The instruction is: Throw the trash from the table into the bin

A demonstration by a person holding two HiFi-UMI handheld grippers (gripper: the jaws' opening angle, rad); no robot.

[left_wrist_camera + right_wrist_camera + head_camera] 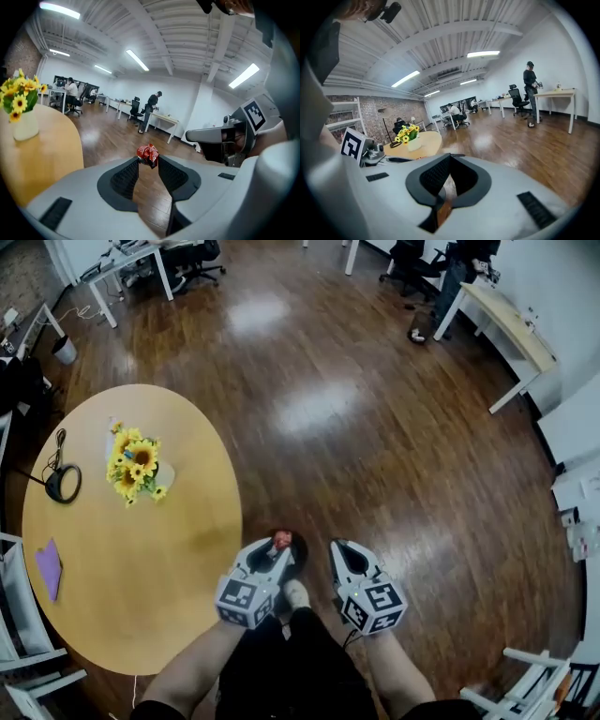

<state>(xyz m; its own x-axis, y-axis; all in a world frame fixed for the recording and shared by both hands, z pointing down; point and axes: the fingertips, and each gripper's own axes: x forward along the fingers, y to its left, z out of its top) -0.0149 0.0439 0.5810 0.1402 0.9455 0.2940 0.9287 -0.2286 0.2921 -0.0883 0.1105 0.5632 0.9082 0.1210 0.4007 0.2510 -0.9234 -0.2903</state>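
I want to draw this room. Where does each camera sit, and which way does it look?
Head view: on the person's head, looking down at the round table, floor, both forearms, the left tool and right tool.
Left gripper view: on the left tool, looking along its jaws, which pinch a red wrapper; the right tool shows beside it.
Right gripper view: on the right tool, looking along its shut, empty jaws across the floor.
Shared: all three show the yellow flowers.

This is an open-plan office: desks (506, 320) and black swivel chairs (408, 263) line the head view's top edge, and a person (71, 89) sits at a far desk under ceiling strip lights (138, 60).
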